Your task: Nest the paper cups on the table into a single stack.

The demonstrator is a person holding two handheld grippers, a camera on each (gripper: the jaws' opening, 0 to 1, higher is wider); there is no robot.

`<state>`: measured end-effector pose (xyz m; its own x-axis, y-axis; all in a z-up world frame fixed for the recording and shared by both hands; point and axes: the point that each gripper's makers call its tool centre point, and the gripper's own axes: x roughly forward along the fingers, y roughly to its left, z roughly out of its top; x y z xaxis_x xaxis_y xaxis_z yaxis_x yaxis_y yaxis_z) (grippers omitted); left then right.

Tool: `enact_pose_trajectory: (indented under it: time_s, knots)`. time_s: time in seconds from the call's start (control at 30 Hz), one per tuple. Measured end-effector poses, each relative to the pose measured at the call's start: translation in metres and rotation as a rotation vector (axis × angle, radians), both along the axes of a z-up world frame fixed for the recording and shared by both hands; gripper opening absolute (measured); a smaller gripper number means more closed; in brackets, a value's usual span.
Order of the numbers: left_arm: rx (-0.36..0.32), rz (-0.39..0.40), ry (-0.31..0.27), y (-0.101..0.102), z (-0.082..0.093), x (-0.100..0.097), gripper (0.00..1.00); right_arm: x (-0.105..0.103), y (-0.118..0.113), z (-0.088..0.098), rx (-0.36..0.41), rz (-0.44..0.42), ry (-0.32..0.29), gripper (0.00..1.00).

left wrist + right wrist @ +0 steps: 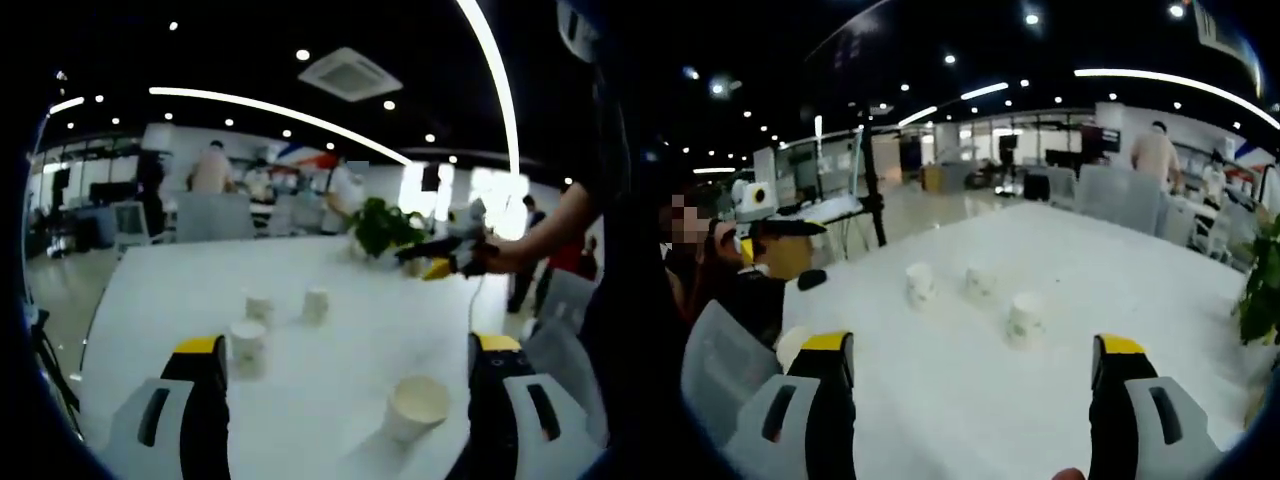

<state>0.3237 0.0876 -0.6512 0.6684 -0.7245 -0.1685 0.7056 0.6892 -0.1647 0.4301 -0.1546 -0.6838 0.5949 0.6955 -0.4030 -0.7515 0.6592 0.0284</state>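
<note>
Four paper cups (pixel 315 305) apart on white table (pixel 180 290), potted plant (pixel 385 226) beyond, both grippers' jaws spread, empty.

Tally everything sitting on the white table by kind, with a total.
Upside-down paper cups: 3
Upright paper cup: 1
Potted green plant: 1
Total: 5 things on the table
</note>
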Motion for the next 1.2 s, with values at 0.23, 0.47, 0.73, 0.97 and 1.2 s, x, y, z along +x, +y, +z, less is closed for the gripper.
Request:
enact_pose_trajectory:
  time_s: [0.23, 0.47, 0.73, 0.97, 1.2]
  knots:
    - [-0.002, 0.004, -0.008, 0.0, -0.005, 0.005, 1.0, 0.022, 0.007, -0.016, -0.012, 0.005, 0.013, 0.95]
    - [-0.009, 0.025, -0.005, 0.003, -0.009, 0.009, 1.0, 0.046, 0.016, -0.027, -0.043, 0.035, 0.017, 0.91]
    - [0.005, 0.039, -0.009, 0.007, -0.012, 0.012, 1.0, 0.077, 0.026, -0.042, -0.055, 0.05, 0.024, 0.87]
    - [-0.009, 0.049, 0.007, 0.008, -0.018, 0.014, 1.0, 0.1, 0.033, -0.056, -0.089, 0.083, 0.04, 0.85]
    - [-0.012, 0.05, 0.013, 0.007, -0.024, 0.018, 1.0, 0.109, 0.039, -0.065, -0.112, 0.113, 0.043, 0.79]
